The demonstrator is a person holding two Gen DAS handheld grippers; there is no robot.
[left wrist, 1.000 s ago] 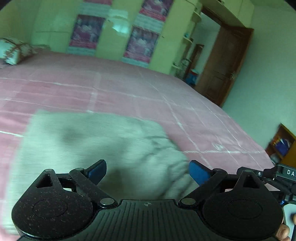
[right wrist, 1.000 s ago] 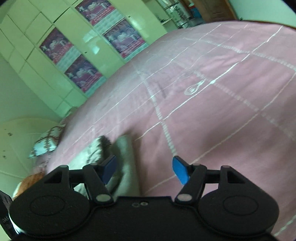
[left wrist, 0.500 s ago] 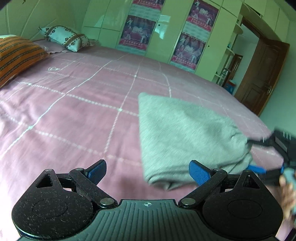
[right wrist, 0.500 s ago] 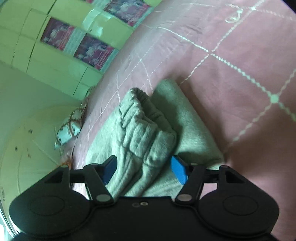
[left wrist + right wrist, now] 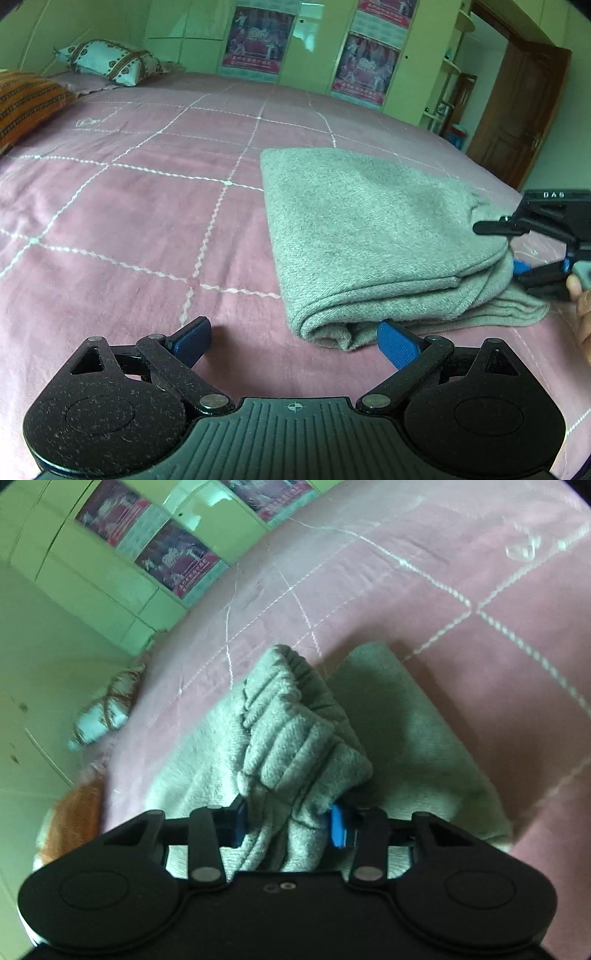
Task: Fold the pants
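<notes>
A: Your left gripper (image 5: 293,341) hangs low over the pink bedspread (image 5: 129,221), jaws spread wide, nothing between them. Its right blue pad (image 5: 397,347) sits just beside the near folded edge of the grey pants (image 5: 369,229); can't tell if it touches.

B: And the pants?

A: Folded into a thick stack on the bedspread, right of centre in your left view, layered edges toward you. Orange striped cushion (image 5: 26,103) and patterned pillow (image 5: 110,62) sit at far left, well apart from the stack.

B: Right side?

A: Your right gripper (image 5: 288,821) is clamped on the pants (image 5: 303,746), pinching the bunched ribbed part between both blue pads. In the left view your right gripper (image 5: 532,251) sits at the stack's right end, against the fabric. The rest of the pants lies flat on the bedspread (image 5: 461,646) below the pinched bunch.
</notes>
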